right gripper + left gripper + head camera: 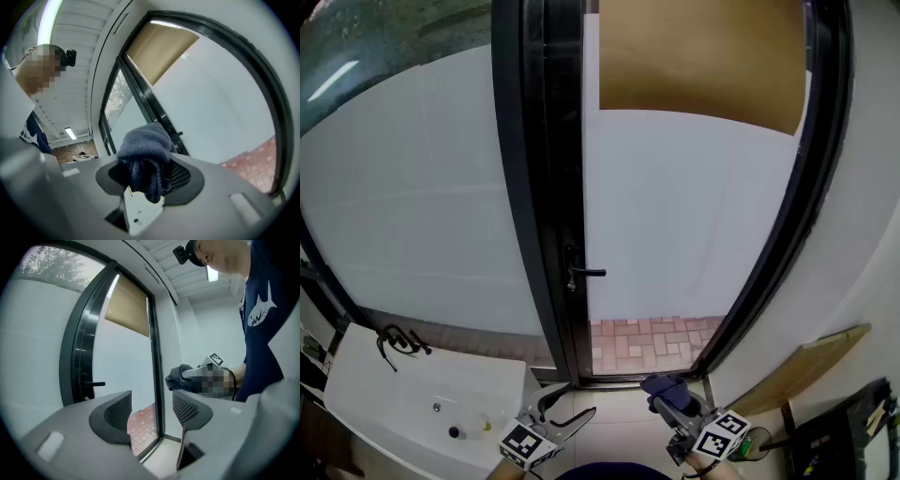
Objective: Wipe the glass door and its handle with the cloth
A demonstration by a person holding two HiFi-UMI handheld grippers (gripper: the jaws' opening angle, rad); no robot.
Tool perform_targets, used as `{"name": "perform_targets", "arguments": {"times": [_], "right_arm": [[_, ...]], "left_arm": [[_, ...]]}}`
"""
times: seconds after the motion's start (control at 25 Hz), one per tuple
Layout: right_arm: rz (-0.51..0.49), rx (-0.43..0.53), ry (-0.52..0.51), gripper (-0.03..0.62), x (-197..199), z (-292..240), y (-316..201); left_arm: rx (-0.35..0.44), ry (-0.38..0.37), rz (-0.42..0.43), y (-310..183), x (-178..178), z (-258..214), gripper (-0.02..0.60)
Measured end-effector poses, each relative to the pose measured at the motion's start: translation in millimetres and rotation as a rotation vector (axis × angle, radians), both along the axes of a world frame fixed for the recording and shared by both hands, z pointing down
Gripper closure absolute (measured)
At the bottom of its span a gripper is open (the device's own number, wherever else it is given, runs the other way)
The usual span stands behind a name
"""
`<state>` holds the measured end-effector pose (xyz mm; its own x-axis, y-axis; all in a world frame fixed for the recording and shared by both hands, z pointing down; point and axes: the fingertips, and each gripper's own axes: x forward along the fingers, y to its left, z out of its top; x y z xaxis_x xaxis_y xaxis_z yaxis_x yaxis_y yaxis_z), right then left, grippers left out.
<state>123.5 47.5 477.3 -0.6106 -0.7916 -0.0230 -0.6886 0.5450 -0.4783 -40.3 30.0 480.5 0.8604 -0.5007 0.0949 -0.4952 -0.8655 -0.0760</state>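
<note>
Low at the foot of the head view, both grippers are held close in front of the person, side by side and a little apart, their jaws angled up and forward toward the glass door (684, 216). The right gripper (673, 405) is clamped on the dark blue cloth (143, 150), which is bunched between its jaws and bulges out above their tips; seen from the left gripper view, the wad sits off the pane, near the door's right frame edge. The left gripper (152, 409) holds its jaws apart with nothing between them, and the gap frames the lower glass and the brick paving (647, 342) outside. The handle (587, 273), a black lever, juts rightward from the dark frame (546, 187) on the pane's left side, well above both grippers and untouched. A brown blind (703, 56) covers the top of the pane, and below it the glass runs down to the sill, bounded by dark frame bars on both sides. A strip of pale floor (614, 403) lies between the jaws and the sill. A white basin (389, 403) stands just left of the left gripper, and a flat brown board (806, 370) leans by the wall to the right of the right one.
</note>
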Motion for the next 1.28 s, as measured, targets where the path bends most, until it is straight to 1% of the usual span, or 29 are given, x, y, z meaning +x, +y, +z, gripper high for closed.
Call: {"name": "perform_targets", "arguments": {"times": [0.12,0.32,0.52,0.68,0.88,1.04,1.16,1.28], "right_arm": [[0.0,0.007,0.012,0.421,-10.3,-0.9,-9.7],[-0.003,0.04,0.02,0.421,-28.5,-9.8,-28.4],[-0.021,0.088,0.102,0.421,-42.3,-24.7,-48.6],[-0.038,0.127,0.158,0.421,-44.8,-39.4,-71.7],[-0.067,0.175,0.19,0.421,-47.6,-55.4,-108.0],[-0.105,0.219,0.227,0.421,-52.2,-66.7,-147.4],[-0.132,0.277,0.297,0.421,-58.4,-76.8,-186.2],[-0.166,0.345,0.404,0.421,-70.1,-82.9,-221.7]], "left_arm": [[-0.012,0.012,0.007,-2.3,-3.2,-14.6,0.31],[-0.006,0.001,0.009,-13.8,-20.2,-4.3,0.31],[-0.016,0.007,-0.001,-22.8,-30.9,-1.5,0.31],[-0.012,0.009,-0.01,-31.2,-31.5,-3.2,0.31],[-0.007,0.008,-0.038,-52.8,-31.2,-7.1,0.31],[-0.002,0.014,-0.056,-73.3,-23.1,-9.8,0.311],[0.0,0.01,-0.061,-94.4,-12.5,-6.8,0.312],[0.002,0.012,-0.062,-112.0,-0.7,-5.4,0.312]]}}
